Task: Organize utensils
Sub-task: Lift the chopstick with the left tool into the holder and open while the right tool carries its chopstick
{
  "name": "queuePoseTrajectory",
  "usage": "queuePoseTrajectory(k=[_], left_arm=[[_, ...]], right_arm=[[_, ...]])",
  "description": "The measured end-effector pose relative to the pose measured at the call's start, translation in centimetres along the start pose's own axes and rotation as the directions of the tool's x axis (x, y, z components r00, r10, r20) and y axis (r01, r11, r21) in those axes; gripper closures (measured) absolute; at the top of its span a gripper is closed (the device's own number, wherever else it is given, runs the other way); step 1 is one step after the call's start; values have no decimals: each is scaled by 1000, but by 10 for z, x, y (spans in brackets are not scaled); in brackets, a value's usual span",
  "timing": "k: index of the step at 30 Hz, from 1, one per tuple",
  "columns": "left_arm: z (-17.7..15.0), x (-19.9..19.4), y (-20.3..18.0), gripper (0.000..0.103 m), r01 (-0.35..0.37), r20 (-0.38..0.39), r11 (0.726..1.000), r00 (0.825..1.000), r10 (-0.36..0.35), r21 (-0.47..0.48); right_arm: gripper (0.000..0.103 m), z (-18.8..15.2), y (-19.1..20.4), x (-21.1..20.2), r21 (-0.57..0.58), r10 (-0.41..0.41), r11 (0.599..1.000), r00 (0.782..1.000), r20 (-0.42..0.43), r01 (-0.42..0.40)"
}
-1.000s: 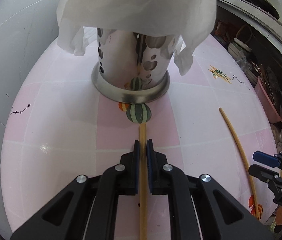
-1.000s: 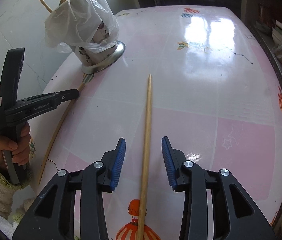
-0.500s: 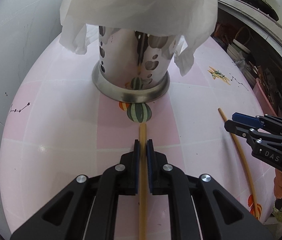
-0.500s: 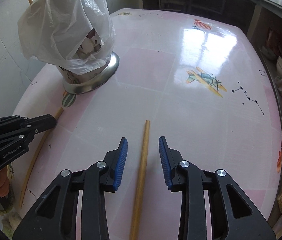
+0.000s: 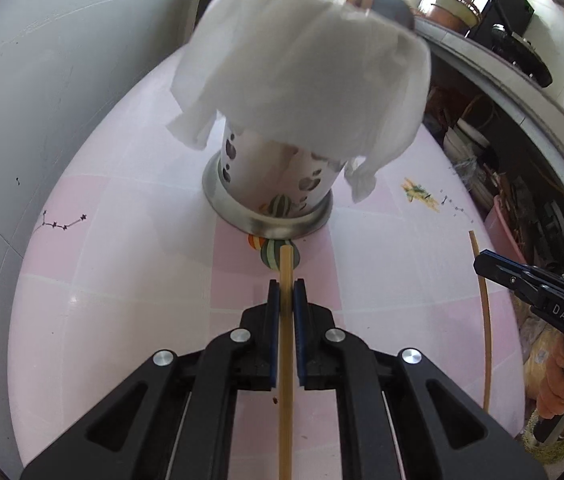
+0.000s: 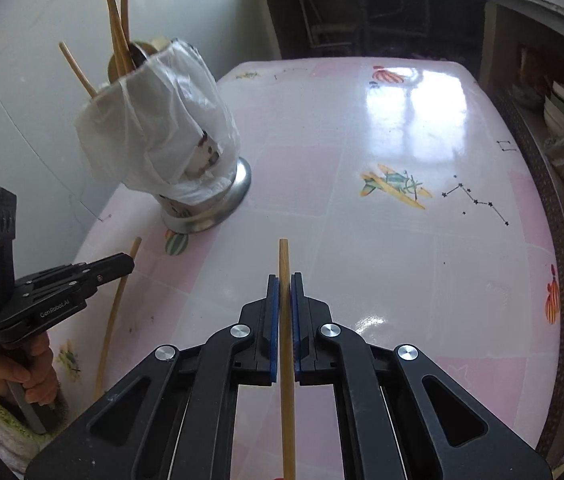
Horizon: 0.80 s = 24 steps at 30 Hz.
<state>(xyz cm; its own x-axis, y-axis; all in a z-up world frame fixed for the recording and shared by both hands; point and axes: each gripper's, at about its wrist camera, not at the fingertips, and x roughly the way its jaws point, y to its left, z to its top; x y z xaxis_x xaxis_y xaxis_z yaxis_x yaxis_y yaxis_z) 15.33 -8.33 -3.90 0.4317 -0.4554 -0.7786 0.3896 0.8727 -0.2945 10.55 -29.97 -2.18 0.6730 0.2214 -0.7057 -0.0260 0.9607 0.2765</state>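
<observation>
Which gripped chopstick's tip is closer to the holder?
The left chopstick, held by the left gripper: its tip ends by the holder base; the right chopstick, in the right gripper, stops well short.

Two grippers: left gripper (image 5: 286, 286), right gripper (image 6: 285, 280). Two loose chopsticks, one (image 5: 286, 360) clamped in the left, one (image 6: 286, 360) in the right. One perforated steel utensil holder (image 5: 274, 184) ahead, draped by one plastic bag (image 5: 302, 76), about four chopsticks (image 6: 116, 36) inside.
</observation>
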Motion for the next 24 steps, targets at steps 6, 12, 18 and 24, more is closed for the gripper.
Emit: queuePoseTrajectory(k=[6,12,18,24], left_arm=[[11,-72,-10,97,84,164,995,982,-91,52],[24,-130,-22,97,127,287,985,945,-157,120],[53,-186,-31,97,163,412,971,883,-224,177],[95,-243,-40,97,163,557,961,788,-264,224]], right_arm=[[99,11,-7,-61,59,55,996,989,140,-64],[99,24,3,-95,70,57,995,967,247,-77],[99,45,19,-121,37,75,995,938,337,-93],[99,61,29,-137,11,85,995,916,393,-97]])
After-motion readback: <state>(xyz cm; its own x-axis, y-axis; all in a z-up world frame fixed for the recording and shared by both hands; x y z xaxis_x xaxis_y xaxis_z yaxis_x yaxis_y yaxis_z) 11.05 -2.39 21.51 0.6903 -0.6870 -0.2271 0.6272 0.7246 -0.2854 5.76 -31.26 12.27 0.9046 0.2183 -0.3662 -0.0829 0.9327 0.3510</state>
